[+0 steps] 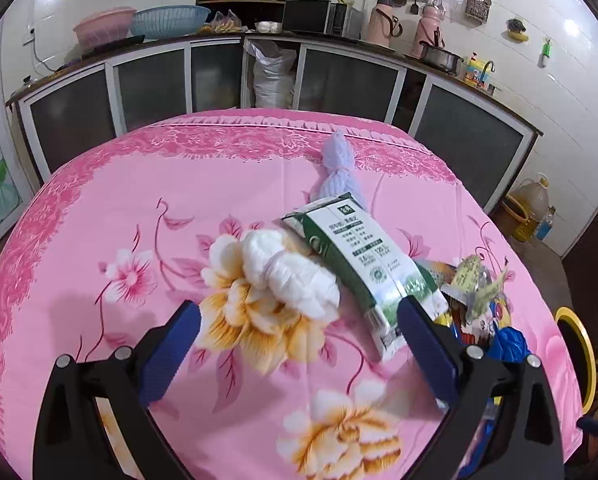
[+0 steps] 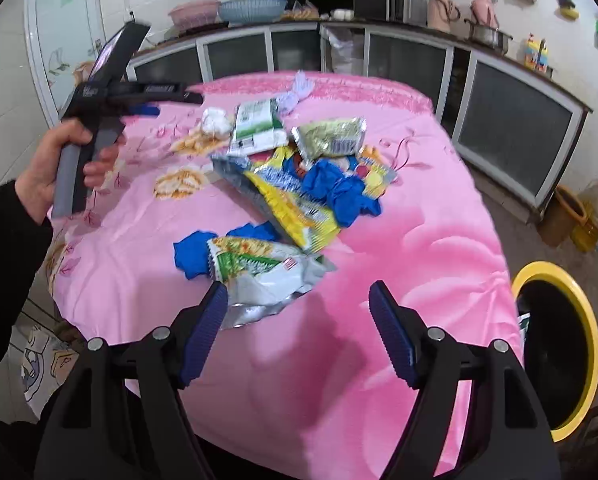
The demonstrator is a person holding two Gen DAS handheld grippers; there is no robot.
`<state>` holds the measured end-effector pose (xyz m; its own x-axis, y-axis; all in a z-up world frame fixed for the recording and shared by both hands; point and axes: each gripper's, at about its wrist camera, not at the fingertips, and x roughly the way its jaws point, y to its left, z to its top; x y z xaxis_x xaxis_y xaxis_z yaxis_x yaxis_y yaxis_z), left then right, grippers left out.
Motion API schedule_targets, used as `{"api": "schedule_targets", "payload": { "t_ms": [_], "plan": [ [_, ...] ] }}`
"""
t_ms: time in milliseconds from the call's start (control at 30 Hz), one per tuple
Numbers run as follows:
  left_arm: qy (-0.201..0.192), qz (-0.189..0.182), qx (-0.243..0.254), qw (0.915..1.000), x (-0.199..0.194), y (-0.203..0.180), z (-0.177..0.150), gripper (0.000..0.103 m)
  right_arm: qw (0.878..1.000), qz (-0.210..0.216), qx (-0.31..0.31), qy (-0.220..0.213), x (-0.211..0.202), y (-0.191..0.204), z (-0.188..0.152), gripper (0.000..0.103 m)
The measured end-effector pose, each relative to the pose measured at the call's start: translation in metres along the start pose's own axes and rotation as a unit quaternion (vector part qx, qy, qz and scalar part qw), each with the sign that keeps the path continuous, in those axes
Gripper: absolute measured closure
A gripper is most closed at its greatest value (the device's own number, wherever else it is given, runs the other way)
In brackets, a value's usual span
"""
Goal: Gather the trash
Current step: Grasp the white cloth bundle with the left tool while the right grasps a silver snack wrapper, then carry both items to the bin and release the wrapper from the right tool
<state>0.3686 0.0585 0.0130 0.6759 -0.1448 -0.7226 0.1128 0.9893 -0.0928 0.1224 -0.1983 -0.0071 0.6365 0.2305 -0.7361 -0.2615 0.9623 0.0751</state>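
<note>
Trash lies on a pink flowered tablecloth [image 1: 119,208]. My left gripper [image 1: 299,320] is open and empty just above the cloth, with a white wad [image 1: 287,272] ahead between its fingers and a green-white carton [image 1: 359,256] by its right finger. My right gripper [image 2: 299,300] is open and empty; a silver-green snack wrapper [image 2: 267,276] lies beside its left finger. Further on lie blue crumpled gloves [image 2: 339,192], a yellow wrapper [image 2: 295,208], a green wrapper [image 2: 331,136] and the carton [image 2: 255,124]. The left gripper [image 2: 147,110] shows, hand-held, at the far left.
A yellow-rimmed black bin [image 2: 555,344] stands on the floor right of the table. A lilac wad [image 1: 339,168] lies near the table's far edge. Cabinets [image 1: 147,84] and a counter run behind. Oil bottles [image 2: 595,212] stand on the floor at right.
</note>
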Motion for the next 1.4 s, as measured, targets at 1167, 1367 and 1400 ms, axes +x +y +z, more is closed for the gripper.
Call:
{"api": "schedule_targets", "payload": {
  "t_ms": [1167, 1367, 1400],
  "plan": [
    [0.069, -0.032, -0.060, 0.9952, 0.076, 0.034, 0.015, 0.063, 0.994, 0.068, 0.038, 0.071, 0.043, -0.009, 0.006, 0.096],
    [0.025, -0.042, -0.059, 0.9970, 0.020, 0.043, 0.014, 0.063, 0.996, 0.058, 0.052, 0.047, 0.021, -0.020, 0.007, 0.099],
    [0.022, -0.043, -0.059, 0.9971, 0.013, 0.044, 0.012, 0.063, 0.996, 0.055, 0.053, 0.041, 0.016, -0.021, 0.007, 0.099]
  ]
}}
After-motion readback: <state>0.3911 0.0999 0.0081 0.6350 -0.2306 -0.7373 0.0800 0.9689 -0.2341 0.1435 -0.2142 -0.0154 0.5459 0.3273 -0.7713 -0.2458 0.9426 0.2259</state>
